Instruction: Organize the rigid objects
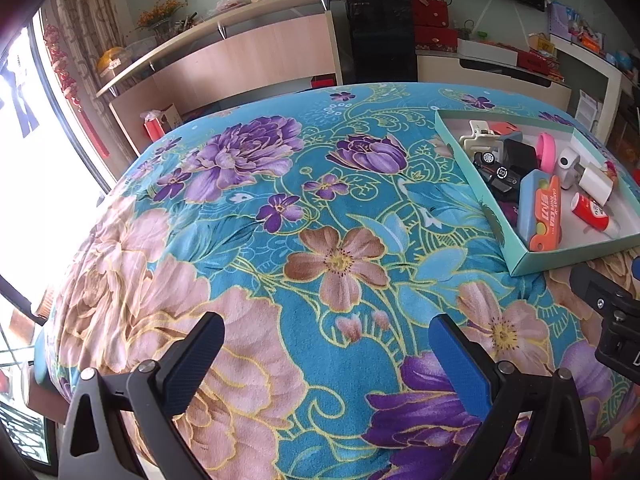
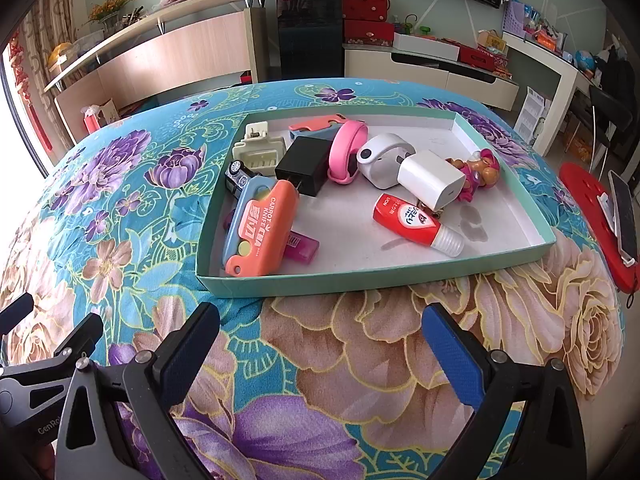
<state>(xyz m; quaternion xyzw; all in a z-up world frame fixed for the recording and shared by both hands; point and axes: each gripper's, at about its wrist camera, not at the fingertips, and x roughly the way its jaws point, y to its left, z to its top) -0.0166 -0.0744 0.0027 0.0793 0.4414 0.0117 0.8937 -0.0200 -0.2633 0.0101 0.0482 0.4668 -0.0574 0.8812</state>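
A shallow teal box (image 2: pixel 320 281) (image 1: pixel 532 262) sits on the flowered blanket and holds several small items: an orange carrot knife toy (image 2: pixel 262 228) (image 1: pixel 545 216), a black charger (image 2: pixel 306 166), a pink ring (image 2: pixel 346 152), a white charger (image 2: pixel 434 178), a red and white tube (image 2: pixel 416 224), a toy car (image 2: pixel 238 174), a cream clip (image 2: pixel 258 152) and a pink dog figure (image 2: pixel 480 170). My right gripper (image 2: pixel 320 344) stands open in front of the box's near wall, nothing between its fingers. My left gripper (image 1: pixel 326 354) is open over bare blanket, left of the box.
The blanket-covered table (image 1: pixel 280 200) drops off at its far and left edges. A red stool (image 2: pixel 592 216) with a phone (image 2: pixel 626 216) on it stands to the right. Shelves, a counter and a TV line the back wall. The left gripper's body (image 2: pixel 36 380) shows at the right view's lower left.
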